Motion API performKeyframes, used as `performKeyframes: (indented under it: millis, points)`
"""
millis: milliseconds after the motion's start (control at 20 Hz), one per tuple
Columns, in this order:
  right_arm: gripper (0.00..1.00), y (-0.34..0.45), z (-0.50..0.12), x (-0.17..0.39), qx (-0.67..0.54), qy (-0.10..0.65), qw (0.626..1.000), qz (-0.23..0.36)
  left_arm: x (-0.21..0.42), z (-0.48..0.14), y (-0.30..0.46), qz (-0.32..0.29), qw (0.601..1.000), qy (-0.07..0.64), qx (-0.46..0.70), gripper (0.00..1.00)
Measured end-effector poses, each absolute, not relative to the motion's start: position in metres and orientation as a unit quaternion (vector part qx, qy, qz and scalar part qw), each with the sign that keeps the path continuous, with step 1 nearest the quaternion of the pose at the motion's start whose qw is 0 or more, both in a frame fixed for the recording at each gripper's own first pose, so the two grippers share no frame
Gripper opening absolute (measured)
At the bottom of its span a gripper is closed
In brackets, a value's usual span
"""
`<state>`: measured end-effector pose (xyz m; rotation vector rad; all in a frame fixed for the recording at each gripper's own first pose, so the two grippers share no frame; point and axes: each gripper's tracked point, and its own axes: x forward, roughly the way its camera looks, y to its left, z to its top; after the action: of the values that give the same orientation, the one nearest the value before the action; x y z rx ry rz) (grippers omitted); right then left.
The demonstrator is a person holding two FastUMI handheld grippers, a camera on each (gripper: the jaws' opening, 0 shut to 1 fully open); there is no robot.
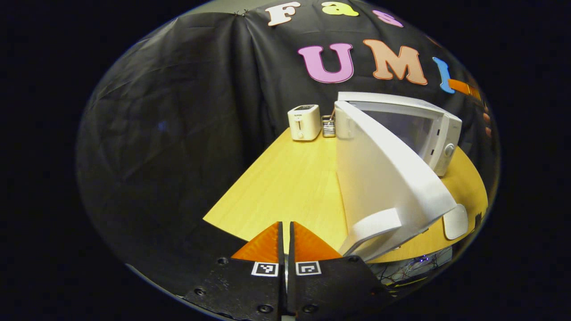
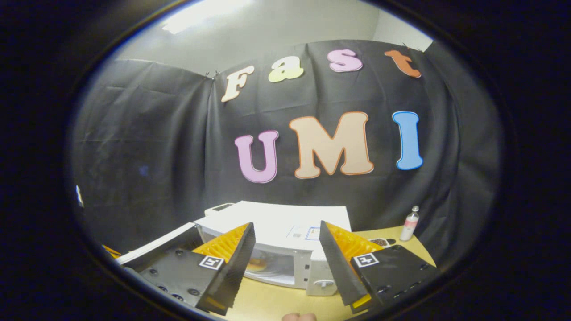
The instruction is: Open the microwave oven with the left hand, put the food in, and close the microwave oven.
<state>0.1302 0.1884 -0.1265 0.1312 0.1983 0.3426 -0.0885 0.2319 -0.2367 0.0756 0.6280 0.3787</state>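
Left hand-held gripper [image 1: 285,249] is clenched empty near the open microwave door [image 1: 383,178] on the table [image 1: 285,187]; right hand-held gripper [image 2: 285,254] is released above the microwave oven [image 2: 285,240]. Door looks rigid, light, hinged; push its free edge by the handle [image 1: 372,225] to close.

Toaster [image 1: 304,122], rack [image 1: 328,126], bottle [image 2: 411,223]

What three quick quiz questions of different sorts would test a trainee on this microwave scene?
1. True or false: the white microwave oven's door is swung open.
2. Which tongs are shut: left tongs or right tongs?
3. Fill in: the small white toaster stands on the ___ wooden table.

Key: 1 true; 2 left; 3 yellow.
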Motion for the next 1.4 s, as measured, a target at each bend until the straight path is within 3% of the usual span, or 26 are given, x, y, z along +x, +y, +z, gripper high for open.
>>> performKeyframes:
  millis: [200, 250, 850, 1400]
  points:
    - [0.89, 0.164, -0.104, 0.132, 0.054, 0.075, 0.985, 0.147, -0.078, -0.245, 0.210, 0.169, 0.937, 0.306, 0.033, 0.00]
    - [0.84, 0.159, -0.101, 0.131, 0.056, 0.073, 0.986, 0.141, -0.074, -0.248, 0.206, 0.163, 0.936, 0.309, 0.038, 0.00]
    - [0.84, 0.081, -0.078, 0.124, 0.058, 0.073, 0.993, 0.071, -0.035, -0.247, 0.139, 0.061, 0.948, 0.299, 0.089, 0.00]
    - [0.84, 0.063, -0.075, 0.100, 0.048, 0.079, 0.994, 0.063, 0.022, -0.255, 0.061, -0.046, 0.951, 0.282, 0.115, 0.00]
